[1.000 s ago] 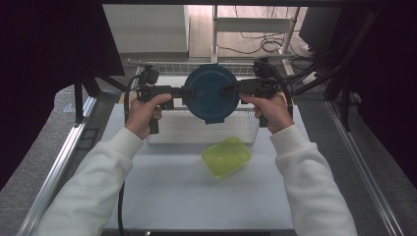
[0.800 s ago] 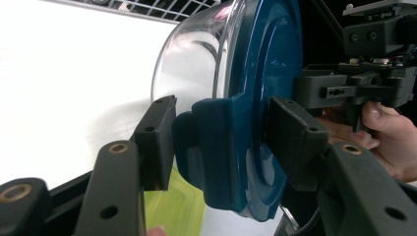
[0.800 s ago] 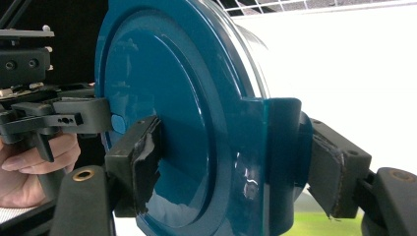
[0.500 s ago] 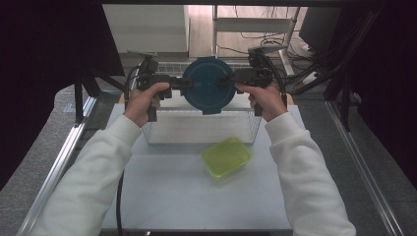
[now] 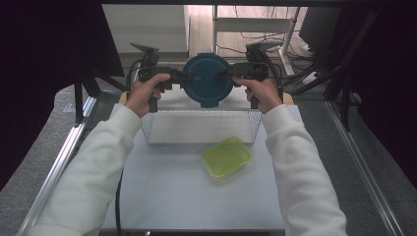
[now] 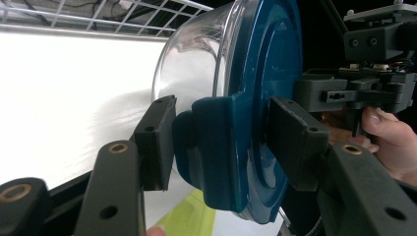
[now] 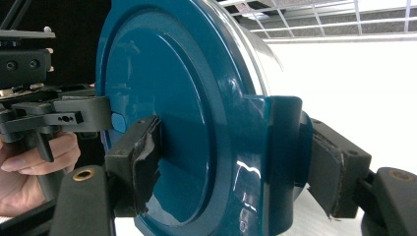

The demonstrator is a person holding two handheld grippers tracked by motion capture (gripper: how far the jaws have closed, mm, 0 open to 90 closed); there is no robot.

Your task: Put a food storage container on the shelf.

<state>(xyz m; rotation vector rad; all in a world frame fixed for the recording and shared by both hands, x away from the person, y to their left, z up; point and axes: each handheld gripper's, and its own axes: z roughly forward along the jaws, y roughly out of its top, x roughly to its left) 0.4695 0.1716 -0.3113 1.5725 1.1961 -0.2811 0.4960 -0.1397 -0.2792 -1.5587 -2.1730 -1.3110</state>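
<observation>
Left gripper [image 5: 184, 77] and right gripper [image 5: 222, 74] raised level, facing inward, jaws clamped

Lab: black curtains [image 5: 54, 44], metal frame rails [image 5: 54, 162], floor cables [image 5: 255, 37].

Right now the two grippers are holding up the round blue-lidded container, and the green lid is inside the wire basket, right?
Not quite. The green lid lies on the table in front of the wire basket, as the high view shows. Both grippers do hold up the round blue-lidded container.
</observation>
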